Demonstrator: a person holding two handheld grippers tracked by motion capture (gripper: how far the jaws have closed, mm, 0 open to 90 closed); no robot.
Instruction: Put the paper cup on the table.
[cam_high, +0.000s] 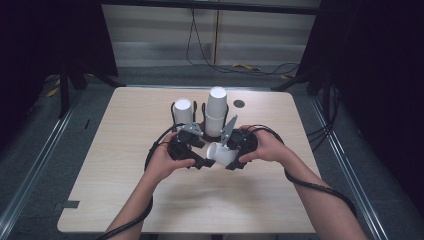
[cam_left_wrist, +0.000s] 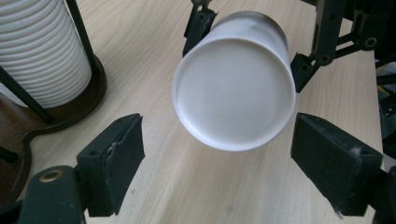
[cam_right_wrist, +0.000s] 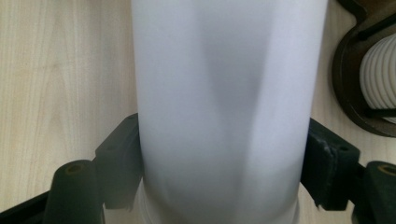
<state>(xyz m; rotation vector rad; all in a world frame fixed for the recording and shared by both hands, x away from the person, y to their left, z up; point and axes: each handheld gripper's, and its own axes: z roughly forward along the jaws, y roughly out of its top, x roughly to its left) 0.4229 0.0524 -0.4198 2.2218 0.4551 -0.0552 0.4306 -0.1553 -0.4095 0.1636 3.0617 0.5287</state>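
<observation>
One cup (cam_high: 221, 154) sideways, base leftward.

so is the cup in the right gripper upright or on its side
On its side. The cup lies level above the table, clamped across its wall by the right gripper, closed bottom facing the open left gripper.

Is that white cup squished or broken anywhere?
A little. The white cup held sideways in the right tongs shows a soft crease down its wall where the pads press it. The left tongs stand open around its closed bottom without touching. The cup stacks in the holder look tidy. Nothing has spilled.
</observation>
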